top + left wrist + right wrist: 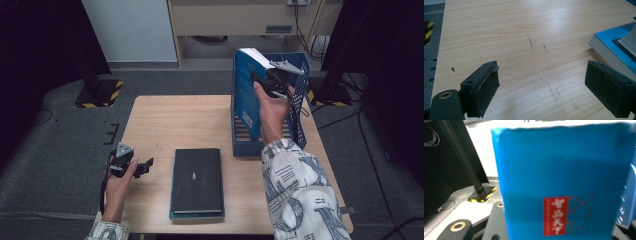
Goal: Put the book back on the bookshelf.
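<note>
A blue book (246,97) stands upright at the left end of a blue slatted file rack (301,117) on the table's far right. My right gripper (268,80) is shut on the book's upper part, with the hand behind it. In the right gripper view the blue cover (564,177) with a red label (555,216) sits close up between the black fingers (495,226). My left gripper (145,166) rests low over the table's near left, open with nothing between its fingers. In its own view the left gripper (544,87) has bare wood between its jaws.
A black book (196,179) lies flat on top of a blue one near the front middle of the wooden table (165,120). The edge of that stack (609,48) lies just right of the left gripper. Black stands with yellow-striped feet flank the table.
</note>
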`<state>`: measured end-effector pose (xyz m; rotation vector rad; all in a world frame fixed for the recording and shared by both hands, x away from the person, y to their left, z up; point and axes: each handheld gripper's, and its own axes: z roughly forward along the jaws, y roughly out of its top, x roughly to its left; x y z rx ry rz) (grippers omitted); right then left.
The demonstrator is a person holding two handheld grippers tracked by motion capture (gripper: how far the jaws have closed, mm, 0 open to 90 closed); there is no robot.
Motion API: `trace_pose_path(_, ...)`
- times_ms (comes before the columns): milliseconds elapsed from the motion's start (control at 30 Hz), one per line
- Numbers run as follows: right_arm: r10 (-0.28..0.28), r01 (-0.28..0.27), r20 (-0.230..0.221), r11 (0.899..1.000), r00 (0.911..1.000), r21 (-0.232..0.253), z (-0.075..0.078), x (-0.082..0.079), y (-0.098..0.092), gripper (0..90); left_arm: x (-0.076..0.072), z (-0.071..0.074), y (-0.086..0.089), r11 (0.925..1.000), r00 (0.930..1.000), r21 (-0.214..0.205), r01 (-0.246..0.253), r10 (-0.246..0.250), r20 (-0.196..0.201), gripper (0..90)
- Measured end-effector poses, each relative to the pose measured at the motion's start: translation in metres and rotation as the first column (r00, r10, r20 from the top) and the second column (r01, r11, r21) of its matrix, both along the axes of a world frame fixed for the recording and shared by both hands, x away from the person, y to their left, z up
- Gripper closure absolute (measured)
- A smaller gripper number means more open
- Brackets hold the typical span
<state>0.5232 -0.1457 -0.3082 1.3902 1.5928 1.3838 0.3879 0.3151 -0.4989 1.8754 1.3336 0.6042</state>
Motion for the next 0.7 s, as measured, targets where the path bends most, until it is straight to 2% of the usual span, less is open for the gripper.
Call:
trace_pose_path(300,-0.019,0.019,0.011,1.000,0.9998,0.004,-0.009,0.007,0.006,61.0,0.000,0.000,0.000,1.0000,1.0000,0.001,0.001,-0.001,-0.001,11.2)
trace_pose_path(700,-0.024,0.024,0.012,1.000,0.9996,-0.003,-0.025,0.007,0.011,61.0,0.001,0.000,0.000,0.9999,0.9999,0.008,0.010,-0.010,-0.003,11.3)
